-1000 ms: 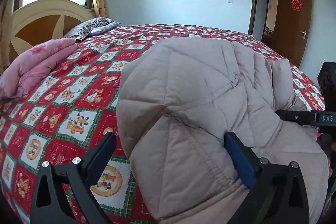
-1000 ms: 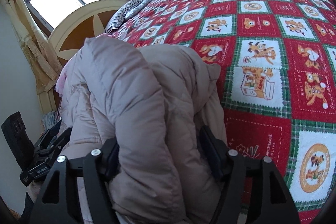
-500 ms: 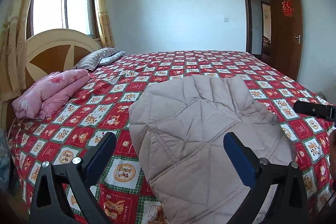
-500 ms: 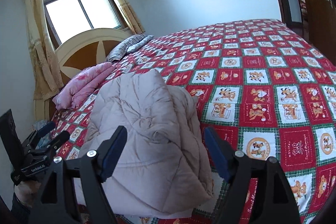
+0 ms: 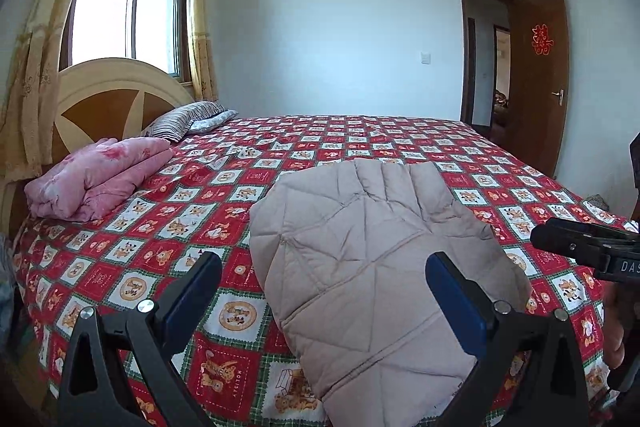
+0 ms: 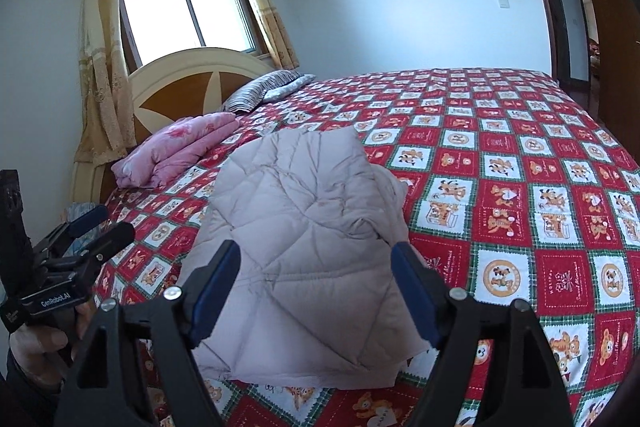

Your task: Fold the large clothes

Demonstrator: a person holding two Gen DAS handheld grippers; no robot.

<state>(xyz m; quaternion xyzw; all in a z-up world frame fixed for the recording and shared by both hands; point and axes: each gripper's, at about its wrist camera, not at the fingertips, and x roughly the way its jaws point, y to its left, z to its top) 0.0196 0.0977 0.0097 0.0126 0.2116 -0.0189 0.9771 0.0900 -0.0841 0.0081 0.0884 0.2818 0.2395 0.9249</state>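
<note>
Beige quilted jacket (image 5: 372,267) lies folded on the bed (image 5: 360,143), in the lower centre of both views. Left tool (image 5: 322,283) and right tool (image 6: 316,275) are wide open, holding nothing.

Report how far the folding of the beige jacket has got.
Done: the jacket lies on the bed as a compact folded bundle. In hand: nothing; the left tool and right tool are both open and clear of it. Left: perhaps tidying the loose edge on the bundle's right side; no other unfolded clothes are in view.
</note>
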